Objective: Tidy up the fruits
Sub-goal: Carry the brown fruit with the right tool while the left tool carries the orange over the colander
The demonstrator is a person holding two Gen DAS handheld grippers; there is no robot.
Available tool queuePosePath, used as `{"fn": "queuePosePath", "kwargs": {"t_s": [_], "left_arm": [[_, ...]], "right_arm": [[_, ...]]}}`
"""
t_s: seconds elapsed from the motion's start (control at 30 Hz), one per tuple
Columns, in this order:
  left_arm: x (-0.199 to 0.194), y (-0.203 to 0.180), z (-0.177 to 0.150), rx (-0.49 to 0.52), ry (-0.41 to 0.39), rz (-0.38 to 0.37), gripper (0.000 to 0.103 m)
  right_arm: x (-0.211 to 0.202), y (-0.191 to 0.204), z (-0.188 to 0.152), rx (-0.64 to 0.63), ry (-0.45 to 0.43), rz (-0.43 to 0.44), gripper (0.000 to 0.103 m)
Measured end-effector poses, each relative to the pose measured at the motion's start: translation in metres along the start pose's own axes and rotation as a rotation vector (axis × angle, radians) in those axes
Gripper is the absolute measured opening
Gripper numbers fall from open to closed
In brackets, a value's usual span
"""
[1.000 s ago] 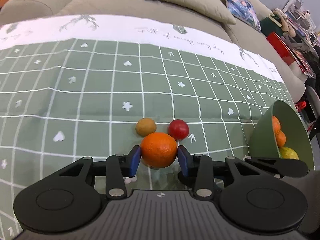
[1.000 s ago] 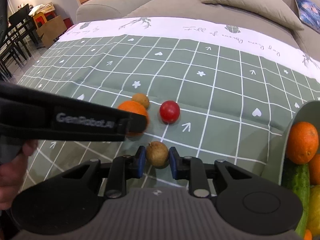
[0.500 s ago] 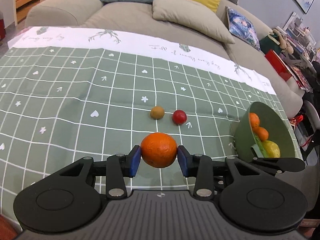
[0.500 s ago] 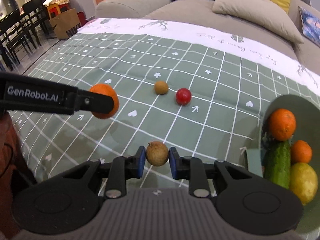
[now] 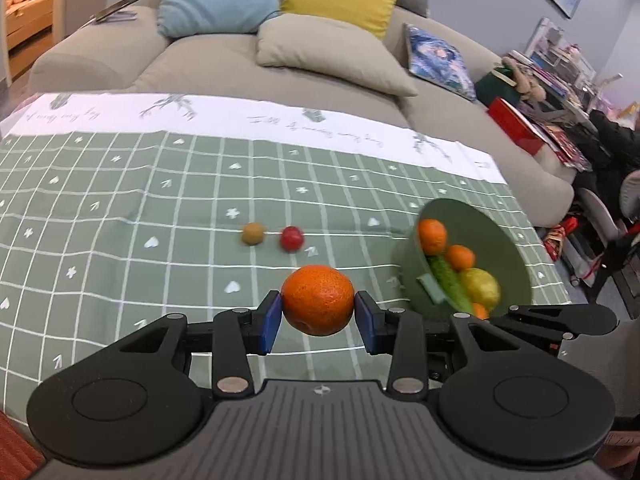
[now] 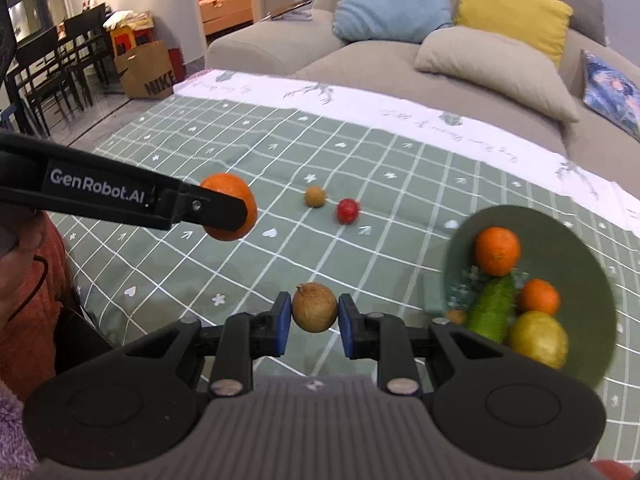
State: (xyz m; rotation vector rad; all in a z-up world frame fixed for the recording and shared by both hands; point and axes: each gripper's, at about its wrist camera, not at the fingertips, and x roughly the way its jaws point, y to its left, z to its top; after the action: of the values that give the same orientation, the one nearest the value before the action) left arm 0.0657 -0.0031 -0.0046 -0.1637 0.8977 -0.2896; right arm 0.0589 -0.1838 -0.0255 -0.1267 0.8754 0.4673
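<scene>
left gripper (image 5: pixel 318 312): jaws clamped on orange (image 5: pixel 318 300), raised above tabletop | right gripper (image 6: pixel 314 322): jaws clamped on brown fruit (image 6: pixel 314 307), raised, level

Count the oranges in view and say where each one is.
3, possibly more. One orange is clamped in the left gripper; a large one and a small one lie in the green bowl. Others may be hidden.

1. A small brown fruit (image 6: pixel 314 307) is clamped between the blue pads of the right gripper (image 6: pixel 314 322), clear of the green checked tablecloth (image 6: pixel 400 184).
2. An orange (image 6: pixel 236 204) is gripped by the left gripper (image 6: pixel 224 212), seen at the left.
3. Another brown fruit (image 6: pixel 315 196) and a red fruit (image 6: pixel 347 211) are seen side by side on the cloth.
4. Two oranges, a cucumber (image 6: pixel 491 307) and a lemon (image 6: pixel 538 339) are contained in the green bowl (image 6: pixel 576 248).
</scene>
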Motion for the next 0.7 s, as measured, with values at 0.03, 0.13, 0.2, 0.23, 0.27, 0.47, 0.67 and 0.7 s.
{"fn": "queuePosePath", "kwargs": {"t_s": [0.03, 0.13, 0.2, 0.23, 0.27, 0.47, 0.67, 0.7], "left_arm": [[0.0, -0.005, 0.001, 0.009, -0.001, -0.006, 0.044], [0.0, -0.023, 0.005, 0.032, -0.003, -0.031, 0.044], [0.002, -0.034, 0.007, 0.034, 0.004, -0.053, 0.044], [0.005, -0.039, 0.008, 0.035, 0.008, -0.064, 0.044], [0.007, -0.045, 0.009, 0.038, 0.011, -0.073, 0.044], [0.027, -0.077, 0.02, 0.068, 0.03, -0.114, 0.044], [0.052, -0.101, 0.032, 0.097, 0.042, -0.134, 0.044], [0.058, -0.104, 0.034, 0.103, 0.048, -0.138, 0.044]], "right_arm": [[-0.006, -0.006, -0.001, 0.011, -0.005, -0.008, 0.021], [-0.021, -0.024, -0.007, 0.056, -0.023, -0.034, 0.021], [-0.033, -0.041, -0.01, 0.1, -0.036, -0.048, 0.021], [-0.038, -0.049, -0.012, 0.116, -0.04, -0.059, 0.021], [-0.042, -0.056, -0.014, 0.127, -0.044, -0.076, 0.021], [-0.058, -0.101, -0.023, 0.164, -0.051, -0.144, 0.021], [-0.058, -0.132, -0.023, 0.144, -0.046, -0.179, 0.021], [-0.057, -0.136, -0.024, 0.144, -0.044, -0.179, 0.021]]}}
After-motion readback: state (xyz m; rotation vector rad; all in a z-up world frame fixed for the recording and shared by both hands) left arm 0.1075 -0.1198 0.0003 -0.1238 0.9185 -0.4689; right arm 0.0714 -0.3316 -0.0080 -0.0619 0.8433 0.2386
